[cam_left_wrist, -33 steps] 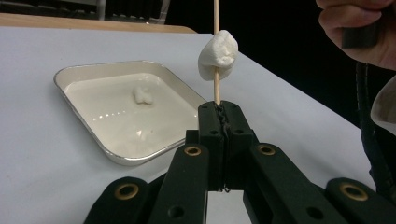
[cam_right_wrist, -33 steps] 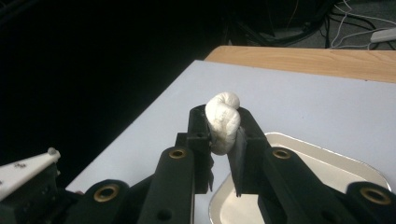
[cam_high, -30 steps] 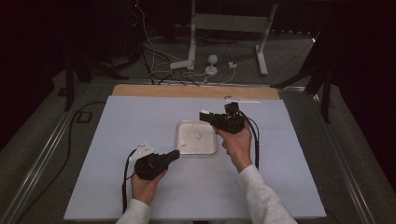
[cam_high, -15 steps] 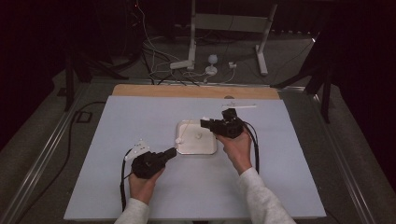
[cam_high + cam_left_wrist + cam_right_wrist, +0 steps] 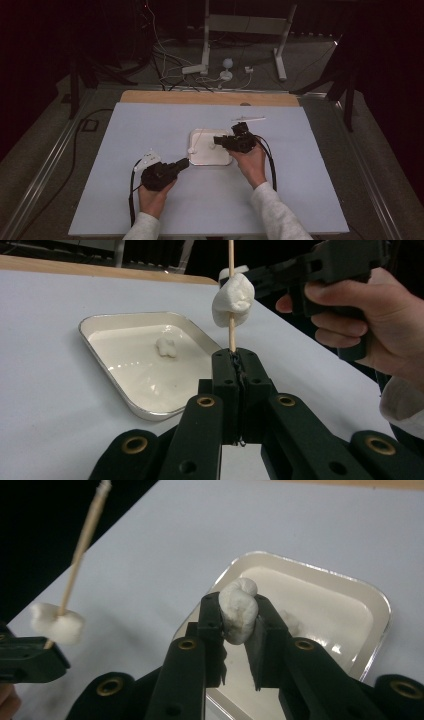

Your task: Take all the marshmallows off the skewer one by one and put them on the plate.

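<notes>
Left gripper (image 5: pixel 234 357) clamps one skewer (image 5: pixel 231 300) bearing one marshmallow (image 5: pixel 232 299). Right gripper (image 5: pixel 239 611) pinches a second marshmallow (image 5: pixel 239 609) above the single tray (image 5: pixel 197 159) at mid-worktop (image 5: pixel 300 200), which holds a third marshmallow (image 5: pixel 166 347).

- The right gripper (image 5: pixel 239 617) has its black fingers (image 5: pixel 210 625) closed on a white marshmallow (image 5: pixel 239 609), which bulges above the tips.
- Behind and below them a shallow white tray (image 5: pixel 370 605) with a shiny rim sits on the pale bench (image 5: pixel 150 545); a small white lump (image 5: pixel 291 622) lies in it, just beside the right finger.
- At the left edge, the other gripper (image 5: pixel 30 662) holds a thin wooden skewer (image 5: pixel 82 537) that tilts up to the right.
- A second marshmallow (image 5: pixel 56 622) is threaded on the skewer, just above that gripper.
</notes>
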